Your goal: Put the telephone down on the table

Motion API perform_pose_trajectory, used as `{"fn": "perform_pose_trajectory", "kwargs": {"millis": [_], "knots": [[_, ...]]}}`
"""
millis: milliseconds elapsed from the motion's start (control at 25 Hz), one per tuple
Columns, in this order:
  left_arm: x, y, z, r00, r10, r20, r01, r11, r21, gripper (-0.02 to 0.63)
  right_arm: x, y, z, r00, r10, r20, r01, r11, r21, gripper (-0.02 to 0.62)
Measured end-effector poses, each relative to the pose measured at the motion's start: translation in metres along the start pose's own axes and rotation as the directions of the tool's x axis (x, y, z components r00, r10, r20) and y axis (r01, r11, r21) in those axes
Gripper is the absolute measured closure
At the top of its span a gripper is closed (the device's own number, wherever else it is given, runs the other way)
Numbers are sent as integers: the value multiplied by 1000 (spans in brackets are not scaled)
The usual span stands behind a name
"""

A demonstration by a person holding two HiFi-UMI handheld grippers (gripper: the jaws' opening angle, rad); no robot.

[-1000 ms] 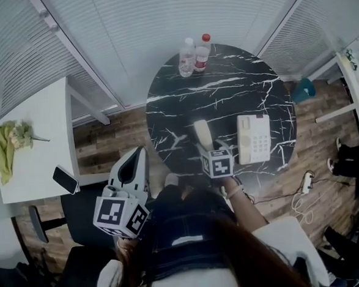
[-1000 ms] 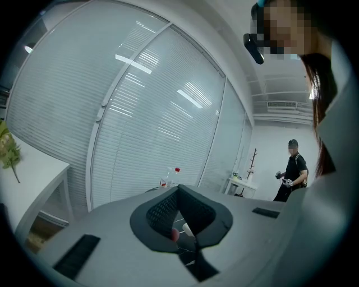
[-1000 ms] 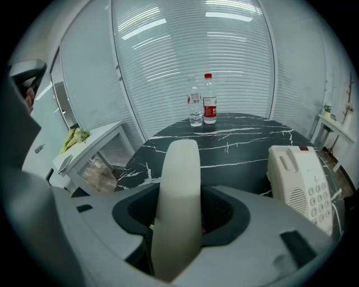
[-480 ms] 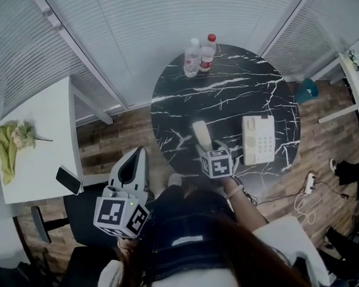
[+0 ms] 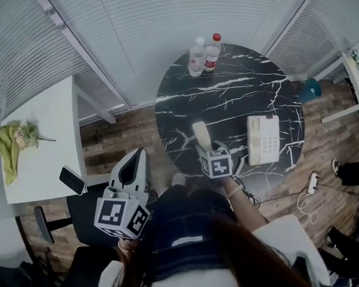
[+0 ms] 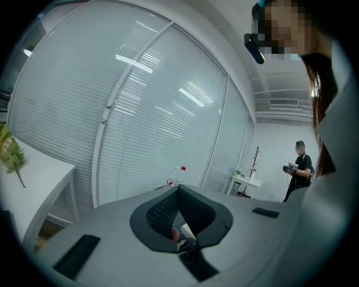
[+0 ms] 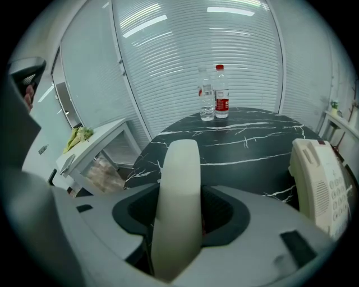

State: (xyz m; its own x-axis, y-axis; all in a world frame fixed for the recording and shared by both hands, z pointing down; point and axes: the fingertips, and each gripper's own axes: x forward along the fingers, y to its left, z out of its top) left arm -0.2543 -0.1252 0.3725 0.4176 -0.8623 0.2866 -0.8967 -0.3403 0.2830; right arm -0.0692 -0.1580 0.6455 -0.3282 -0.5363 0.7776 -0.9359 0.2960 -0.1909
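The cream telephone handset (image 7: pixel 178 185) juts forward from the right gripper (image 7: pixel 180 224), clamped between its jaws; its long axis points away from the person, over the near part of the round table (image 5: pixel 225 93); the keypad base (image 5: pixel 264 139) lies to its right; smooth rounded plastic above glossy black white-veined marble; the left gripper (image 6: pixel 178 227), closed on nothing, hangs well apart, off the table

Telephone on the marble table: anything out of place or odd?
Only the handset is off its base: the right gripper clamps it beside the base, over the table. Nothing spilled or damaged.
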Motion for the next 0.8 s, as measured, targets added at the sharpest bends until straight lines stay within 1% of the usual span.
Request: {"fn": "perform_pose_trajectory", "kwargs": {"millis": [800], "knots": [[-3,16,-2,1000,1,-16,-1,1000,14,600,18,21,-6,1000,20,-20,-20,1000,-1,371]]}}
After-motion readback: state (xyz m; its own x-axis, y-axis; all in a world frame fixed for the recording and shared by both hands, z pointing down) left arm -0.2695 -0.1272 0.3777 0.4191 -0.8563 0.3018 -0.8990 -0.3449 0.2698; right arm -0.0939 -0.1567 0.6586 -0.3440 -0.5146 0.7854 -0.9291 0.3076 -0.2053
